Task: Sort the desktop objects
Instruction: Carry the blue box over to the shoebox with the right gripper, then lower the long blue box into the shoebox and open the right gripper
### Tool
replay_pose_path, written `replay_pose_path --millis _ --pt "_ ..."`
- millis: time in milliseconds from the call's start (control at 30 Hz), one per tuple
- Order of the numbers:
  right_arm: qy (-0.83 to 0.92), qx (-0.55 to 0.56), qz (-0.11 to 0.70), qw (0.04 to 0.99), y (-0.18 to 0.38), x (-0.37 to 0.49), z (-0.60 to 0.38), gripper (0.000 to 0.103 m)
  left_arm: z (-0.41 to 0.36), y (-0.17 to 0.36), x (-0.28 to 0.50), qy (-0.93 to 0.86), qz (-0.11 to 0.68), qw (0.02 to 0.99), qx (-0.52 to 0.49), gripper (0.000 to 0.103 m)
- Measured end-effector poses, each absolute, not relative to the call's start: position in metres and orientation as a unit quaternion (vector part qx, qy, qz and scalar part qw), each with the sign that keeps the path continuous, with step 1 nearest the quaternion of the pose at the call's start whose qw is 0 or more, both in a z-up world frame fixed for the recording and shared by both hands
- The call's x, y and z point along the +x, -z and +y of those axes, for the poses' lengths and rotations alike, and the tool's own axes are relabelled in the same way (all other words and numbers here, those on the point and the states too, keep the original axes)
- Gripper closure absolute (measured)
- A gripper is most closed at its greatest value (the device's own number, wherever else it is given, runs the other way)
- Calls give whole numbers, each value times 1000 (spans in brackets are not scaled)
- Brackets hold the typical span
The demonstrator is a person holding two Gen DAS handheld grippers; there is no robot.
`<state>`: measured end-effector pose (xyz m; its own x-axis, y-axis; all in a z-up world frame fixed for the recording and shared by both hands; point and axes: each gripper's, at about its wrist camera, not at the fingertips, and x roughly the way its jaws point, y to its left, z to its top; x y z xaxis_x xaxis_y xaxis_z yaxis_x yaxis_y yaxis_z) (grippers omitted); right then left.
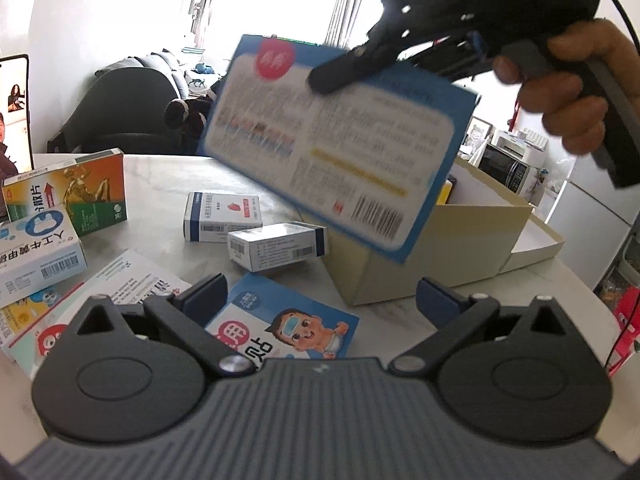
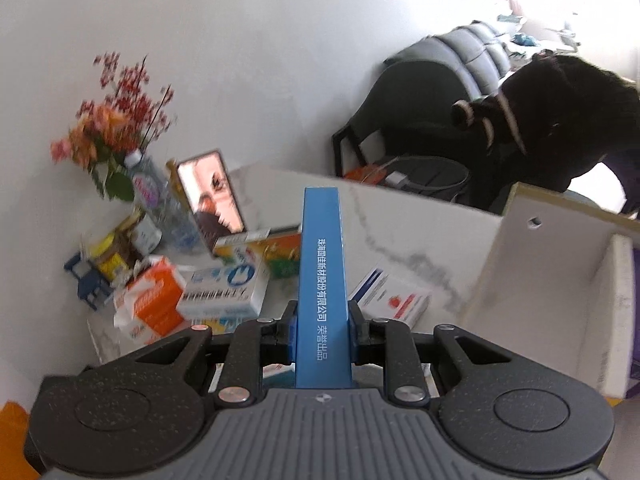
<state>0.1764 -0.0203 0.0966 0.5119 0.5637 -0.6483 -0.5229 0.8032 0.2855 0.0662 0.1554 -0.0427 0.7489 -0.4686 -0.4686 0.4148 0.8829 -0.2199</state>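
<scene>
Right tongs [image 2: 322, 330] angled down, clamping blue box [image 1: 340, 152] aloft; left tongs [image 1: 320, 304] agape, empty.

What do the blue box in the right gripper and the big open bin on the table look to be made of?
Blue box: likely thin printed cardboard with a slightly glossy coat; crisp folded edges, barcode and print. It is clamped in the right gripper. Open bin: seemingly matte cream cardboard or paperboard; flat panels, sharp corners, no sheen.
</scene>
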Motion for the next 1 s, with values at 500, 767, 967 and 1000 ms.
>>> replay_pose_path --millis 500,767,967,1000 --pt "-201 80 344 914 -126 202 -116 78 151 39 72 249 258 932 -59 1" --pt "-140 84 364 917 -96 224 -138 78 151 39 74 255 253 931 -67 1" --pt "-110 69 387 913 -63 247 -131 78 151 41 76 251 257 931 -58 1" --pt "-103 66 390 913 -57 252 -129 78 151 41 76 250 257 932 -57 1"
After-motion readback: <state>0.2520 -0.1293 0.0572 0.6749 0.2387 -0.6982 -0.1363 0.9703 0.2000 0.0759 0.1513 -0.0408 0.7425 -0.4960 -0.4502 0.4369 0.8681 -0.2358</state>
